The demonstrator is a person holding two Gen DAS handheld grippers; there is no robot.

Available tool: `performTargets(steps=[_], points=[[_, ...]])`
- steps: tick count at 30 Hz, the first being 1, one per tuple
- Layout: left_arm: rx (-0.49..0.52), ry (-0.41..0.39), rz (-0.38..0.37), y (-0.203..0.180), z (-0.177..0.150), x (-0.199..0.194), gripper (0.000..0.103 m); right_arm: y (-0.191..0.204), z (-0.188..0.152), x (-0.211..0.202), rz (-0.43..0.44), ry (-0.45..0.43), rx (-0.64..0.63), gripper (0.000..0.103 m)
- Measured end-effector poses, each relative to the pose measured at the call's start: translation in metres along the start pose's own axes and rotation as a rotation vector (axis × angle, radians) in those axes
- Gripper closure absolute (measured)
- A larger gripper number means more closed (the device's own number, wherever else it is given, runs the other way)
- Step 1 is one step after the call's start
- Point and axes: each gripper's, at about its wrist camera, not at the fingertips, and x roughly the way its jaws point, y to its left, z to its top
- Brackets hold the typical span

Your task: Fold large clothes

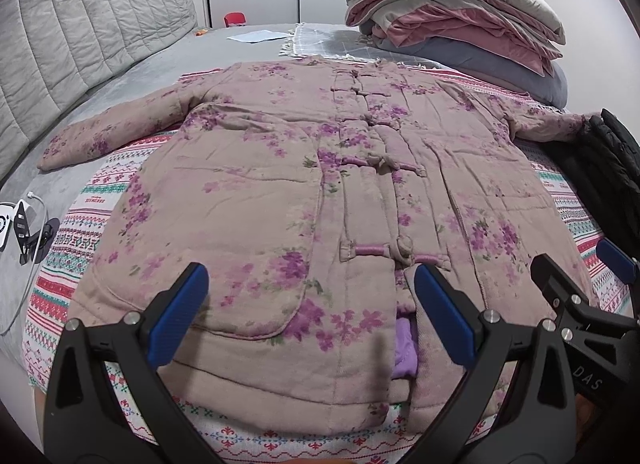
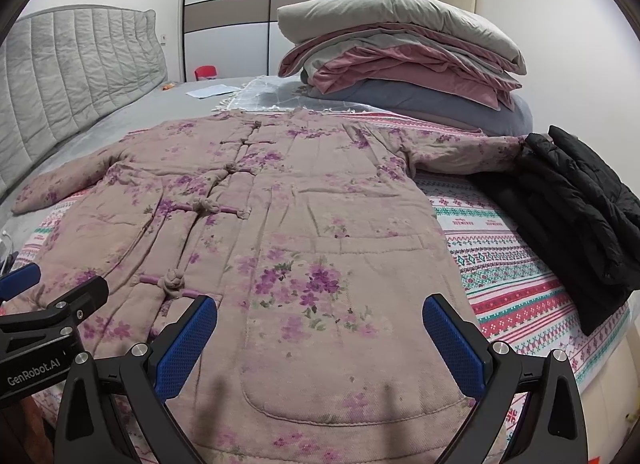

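We are at the very start of the fold, by our reading: the floral padded coat [image 1: 280, 184] lies flat and face up on a patterned blanket [image 1: 64, 240] across the bed [image 1: 120, 76], knot buttons fastened, both sleeves spread out to the sides. Nothing is doubled over yet.

We hold the left tongs [image 1: 312, 316] spread wide above the hem on the pocket side, gripping nothing. The right tongs [image 2: 320, 344] are just as wide over the other pocket, also empty, and the two sit close beside each other.

The next move, as we judge it, calls for reaching out to a sleeve or a side edge and bringing it across the body. The quilted cloth looks thick, so we would want a deep bite on it.

A folded black jacket [image 2: 576, 208] lies touching the right sleeve end. A stack of folded quilts [image 2: 400, 52] sits beyond the collar, a grey padded headboard [image 1: 80, 24] lines the left, and wardrobe doors [image 2: 280, 4] stand behind.
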Motion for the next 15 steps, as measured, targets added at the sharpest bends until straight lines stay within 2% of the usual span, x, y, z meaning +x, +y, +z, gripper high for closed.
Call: performTargets(steps=[15], points=[[0.016, 0.001, 0.029, -0.0010, -0.0016, 0.0048, 0.001, -0.0031, -0.0005, 0.0054, -0.002, 0.016, 0.013, 0.000]])
